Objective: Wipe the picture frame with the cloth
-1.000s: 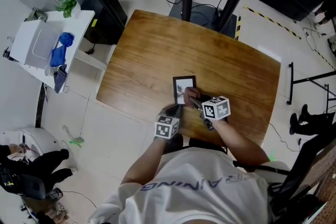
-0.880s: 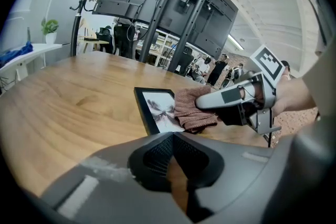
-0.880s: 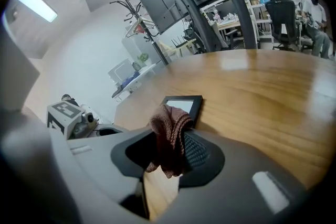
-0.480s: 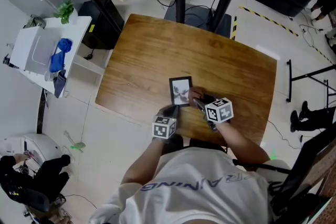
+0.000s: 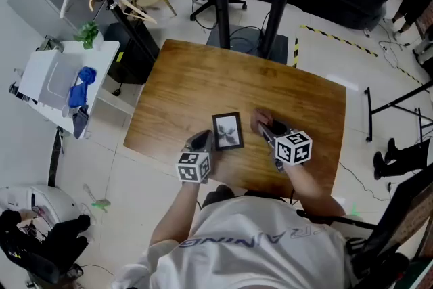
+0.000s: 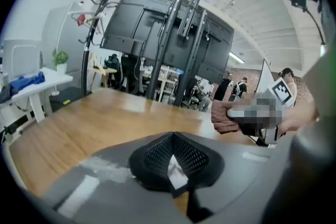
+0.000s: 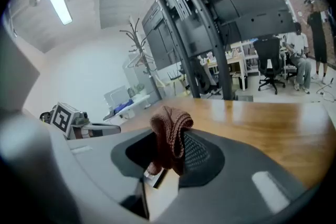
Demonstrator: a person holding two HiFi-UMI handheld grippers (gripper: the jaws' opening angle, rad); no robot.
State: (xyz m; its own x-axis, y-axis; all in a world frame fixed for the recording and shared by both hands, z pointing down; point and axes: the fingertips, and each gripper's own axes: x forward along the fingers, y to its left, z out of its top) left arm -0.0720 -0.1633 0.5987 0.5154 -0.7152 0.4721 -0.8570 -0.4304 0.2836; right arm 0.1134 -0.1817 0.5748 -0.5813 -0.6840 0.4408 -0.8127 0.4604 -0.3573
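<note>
Left claw (image 5: 202, 140) pinches picture frame (image 5: 227, 130) by left edge, at near side of bench (image 5: 196, 78). Right claw (image 5: 265, 129) pinches brown cloth (image 5: 261, 121), just right of frame. Frame likely light, stiff, front may break: hold by edge. Cloth soft, floppy.

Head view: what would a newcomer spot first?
The small black picture frame stands out near the wooden table's front edge, the left claw seemingly clamped on its side. Just right of it, the right claw grips a bunched reddish-brown cloth, apart from the frame.
</note>
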